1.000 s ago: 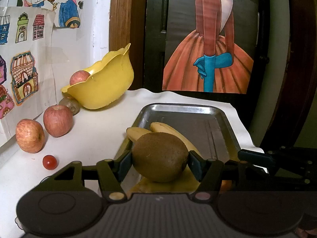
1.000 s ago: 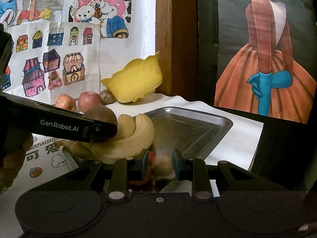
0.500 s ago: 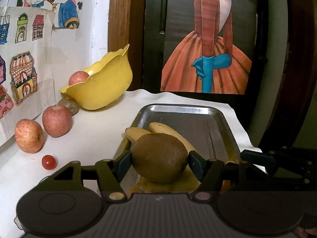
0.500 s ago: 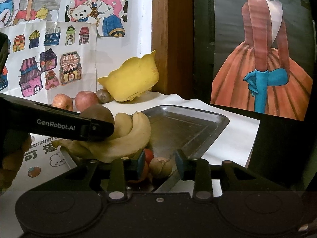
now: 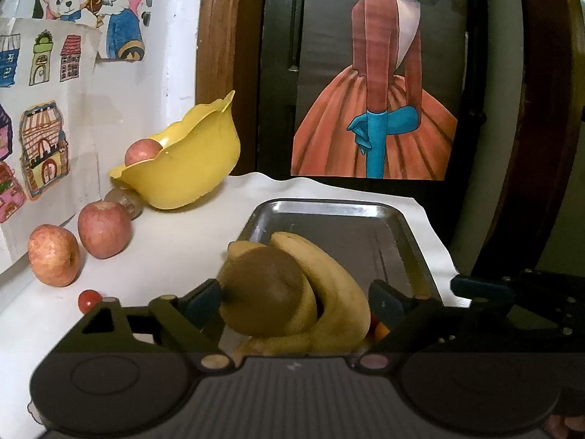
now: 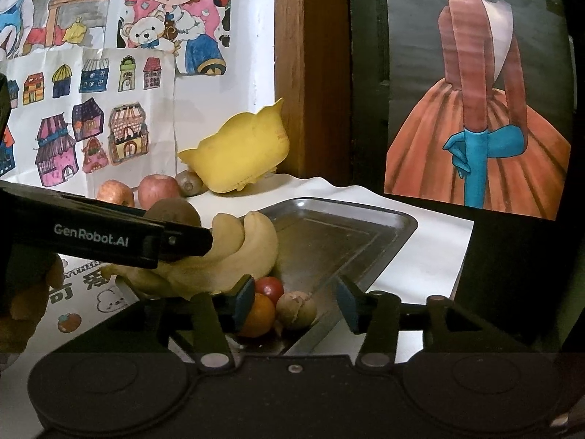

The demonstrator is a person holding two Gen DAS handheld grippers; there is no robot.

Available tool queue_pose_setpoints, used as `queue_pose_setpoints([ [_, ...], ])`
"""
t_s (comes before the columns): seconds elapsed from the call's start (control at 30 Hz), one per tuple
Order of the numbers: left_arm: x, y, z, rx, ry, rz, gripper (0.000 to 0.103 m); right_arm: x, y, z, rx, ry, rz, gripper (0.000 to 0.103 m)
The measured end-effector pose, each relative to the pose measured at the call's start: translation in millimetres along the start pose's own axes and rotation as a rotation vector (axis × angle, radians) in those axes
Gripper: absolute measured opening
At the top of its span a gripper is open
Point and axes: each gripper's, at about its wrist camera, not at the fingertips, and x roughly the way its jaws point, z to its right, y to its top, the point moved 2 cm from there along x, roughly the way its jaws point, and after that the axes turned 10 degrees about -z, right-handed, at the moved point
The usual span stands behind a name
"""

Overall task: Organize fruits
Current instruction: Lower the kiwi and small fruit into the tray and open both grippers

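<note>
Kiwi (image 5: pixel 265 291) perched on the banana bunch (image 5: pixel 329 303) at the near end of the metal tray (image 5: pixel 329 209), left hand-held gripper (image 5: pixel 292 301) spread wide around it, one pad touching its left side, the other standing clear. Probably light, fuzzy, soft-fleshed and apt to roll; best pinched gently across its widest part. Right hand-held gripper (image 6: pixel 296 301) open over the cherry tomatoes (image 6: pixel 268 287) and small brown fruit (image 6: pixel 296 311); apples (image 5: pixel 104 228) and tipped yellow bowl (image 5: pixel 186 168) well apart on the tabletop (image 5: pixel 175 241).

"GenRobot.AI" in white on the left tongs (image 6: pixel 161 245), Chinese characters on the table sheet (image 6: pixel 73 289) — partly hidden, unreadable
</note>
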Motion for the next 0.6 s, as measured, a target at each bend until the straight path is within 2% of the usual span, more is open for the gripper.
queue_pose_setpoints([
  [0.17, -1.2, -0.8, -6.4, -0.022, -0.022, -0.004, 0.093, -10.9, 0.5, -3.6, -0.001, -0.001, 0.009, 0.061],
  [0.33, -1.8, -2.3, -15.2, -0.056, -0.013, -0.011, 0.093, -23.7, 1.3, -8.4, -0.011, -0.001, 0.021, 0.064],
  [0.43, -10.5, -4.0, -19.9, -0.072, -0.013, 0.004, 0.094, -29.4, 0.9, -10.7, -0.012, -0.002, 0.026, 0.069],
  [0.6, -37.8, -8.4, -27.0, -0.1, -0.006, 0.046, 0.101, -45.4, 1.3, -21.6, -0.003, 0.005, 0.05, 0.082],
])
